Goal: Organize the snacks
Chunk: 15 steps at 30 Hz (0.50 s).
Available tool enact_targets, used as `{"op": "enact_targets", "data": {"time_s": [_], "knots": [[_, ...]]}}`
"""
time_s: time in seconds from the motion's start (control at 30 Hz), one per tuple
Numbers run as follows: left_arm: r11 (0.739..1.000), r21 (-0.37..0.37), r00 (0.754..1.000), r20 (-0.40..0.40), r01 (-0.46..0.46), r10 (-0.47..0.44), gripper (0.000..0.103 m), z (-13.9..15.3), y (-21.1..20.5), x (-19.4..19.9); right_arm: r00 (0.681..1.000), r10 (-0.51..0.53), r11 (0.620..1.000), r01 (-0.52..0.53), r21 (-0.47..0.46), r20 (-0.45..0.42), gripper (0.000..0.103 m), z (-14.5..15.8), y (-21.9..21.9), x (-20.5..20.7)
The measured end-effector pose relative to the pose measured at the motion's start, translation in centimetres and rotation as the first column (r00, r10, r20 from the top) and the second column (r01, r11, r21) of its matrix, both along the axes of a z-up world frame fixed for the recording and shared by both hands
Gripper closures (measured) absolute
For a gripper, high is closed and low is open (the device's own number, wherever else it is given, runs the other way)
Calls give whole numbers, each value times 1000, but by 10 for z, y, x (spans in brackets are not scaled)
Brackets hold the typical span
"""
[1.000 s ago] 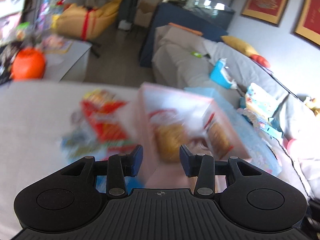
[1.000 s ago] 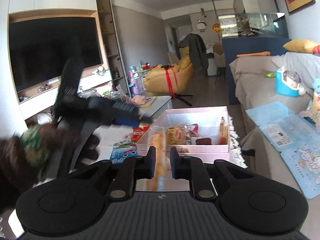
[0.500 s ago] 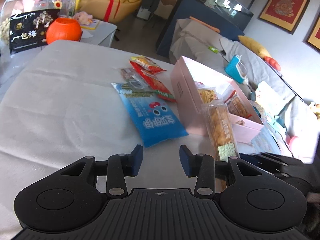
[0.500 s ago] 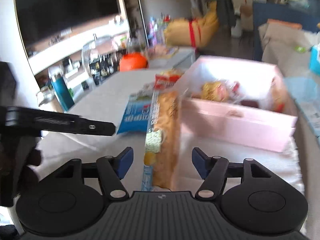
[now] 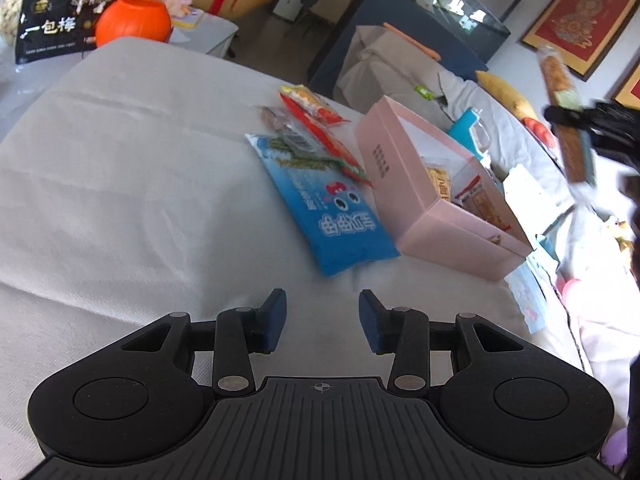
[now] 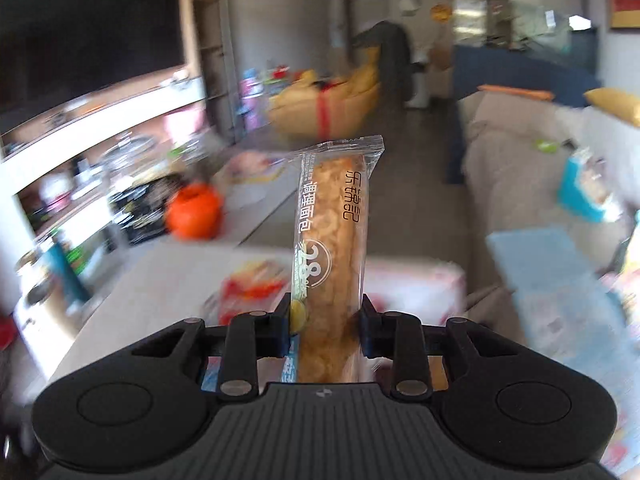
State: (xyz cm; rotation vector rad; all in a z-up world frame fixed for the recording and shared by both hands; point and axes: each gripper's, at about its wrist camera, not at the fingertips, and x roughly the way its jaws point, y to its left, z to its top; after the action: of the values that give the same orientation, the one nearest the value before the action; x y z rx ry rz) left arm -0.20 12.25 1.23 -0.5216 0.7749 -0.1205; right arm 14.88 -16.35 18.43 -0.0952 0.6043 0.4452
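Right tool (image 6: 325,322) was closing on the bread pack (image 6: 334,256), lifted clear (pads touching). Left tool (image 5: 322,320) hung half-open, empty. Slippery wrapper could slide out before the pink box (image 5: 424,216).

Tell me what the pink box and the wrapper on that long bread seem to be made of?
The pink box looks like matte cardboard: flat stiff walls, crisp folded edges, no shine. The wrapper on the long bread looks like thin clear glossy plastic film: the bread shows through, and the top end is a flat crimped seal.

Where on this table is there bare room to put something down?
The grey cloth lies bare left of the blue packet, up to the orange pot. It is crowded where the blue packet, red packets and pink box bunch.
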Motion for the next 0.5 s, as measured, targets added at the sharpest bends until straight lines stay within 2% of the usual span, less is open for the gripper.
{"op": "enact_targets", "data": {"time_s": [0.1, 0.17, 0.23, 0.33, 0.4, 0.47, 0.5], "knots": [[1000, -8, 1000, -1, -6, 6, 61, -1, 6, -1, 998, -38, 999, 37, -38, -42, 70, -11, 3, 42], [1000, 9, 1000, 1, -20, 20, 61, 1, 11, -4, 988, -44, 999, 40, -31, -146, 64, -32, 3, 64], [999, 26, 999, 8, -41, 41, 61, 4, 18, -8, 974, -55, 998, 54, -9, -219, 63, -52, 6, 68], [995, 38, 996, 10, -90, 90, 61, 4, 29, -10, 981, 0, 1000, -5, -25, -193, 62, -69, 24, 44], [992, 36, 992, 11, -123, 123, 61, 3, 33, -10, 985, 79, 994, -89, -57, -151, 54, -71, 51, 20], [990, 26, 991, 15, -136, 135, 61, 2, 36, -10, 976, 175, 980, -185, -68, -128, 41, -71, 79, -4], [990, 22, 991, 17, -136, 136, 61, 2, 37, -11, 967, 220, 971, -230, -65, -130, 39, -71, 91, -12]]}}
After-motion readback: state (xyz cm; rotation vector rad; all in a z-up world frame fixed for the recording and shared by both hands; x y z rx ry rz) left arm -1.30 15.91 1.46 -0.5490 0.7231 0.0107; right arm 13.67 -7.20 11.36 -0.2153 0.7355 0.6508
